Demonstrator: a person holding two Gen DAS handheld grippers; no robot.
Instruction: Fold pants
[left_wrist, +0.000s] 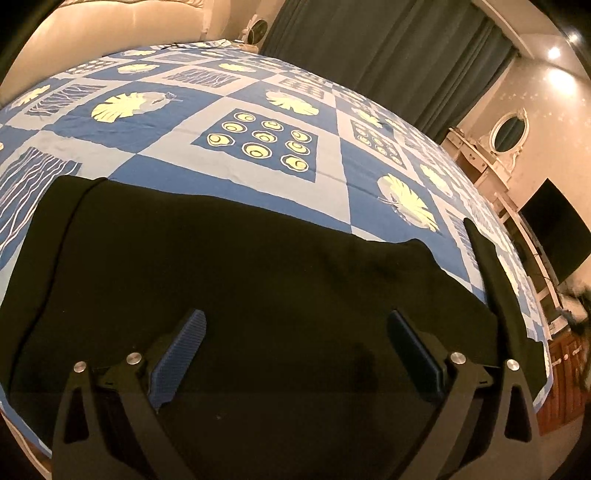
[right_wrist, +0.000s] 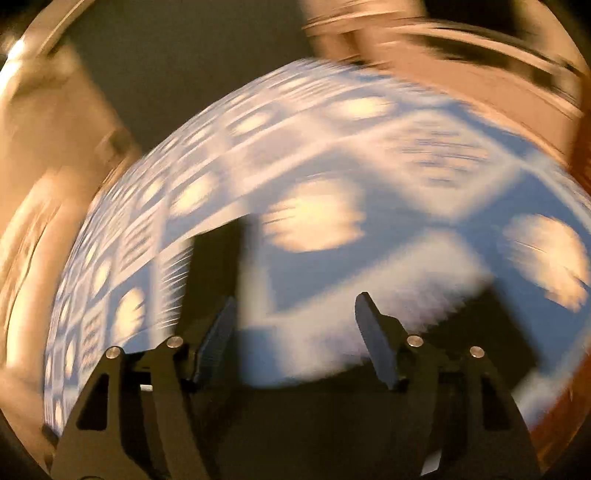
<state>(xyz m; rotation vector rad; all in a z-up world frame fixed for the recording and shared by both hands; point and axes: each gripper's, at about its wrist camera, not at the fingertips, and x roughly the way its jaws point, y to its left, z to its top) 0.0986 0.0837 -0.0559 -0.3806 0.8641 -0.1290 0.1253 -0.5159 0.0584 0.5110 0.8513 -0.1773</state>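
Black pants (left_wrist: 229, 266) spread flat across the near part of a bed under a blue-and-white patterned sheet (left_wrist: 236, 110), reaching from the near left edge to the near right corner, with one narrow strip of dark cloth running along the right edge. Left gripper (left_wrist: 295, 354) held over the pants with jaws spread wide; blue ribbed pads (left_wrist: 181, 358) clear of the cloth, nothing pinched, dark fabric filling the gap beneath and beyond them. Right gripper (right_wrist: 295, 339) seen through heavy blur, jaws parted with nothing between them; blurred sheet showing in the gap, dark patches of the pants (right_wrist: 218, 258) just beyond the left finger and off to the near right. Dark curtains (left_wrist: 388, 55) and a white vanity with an oval mirror (left_wrist: 509, 129) beyond the far right.
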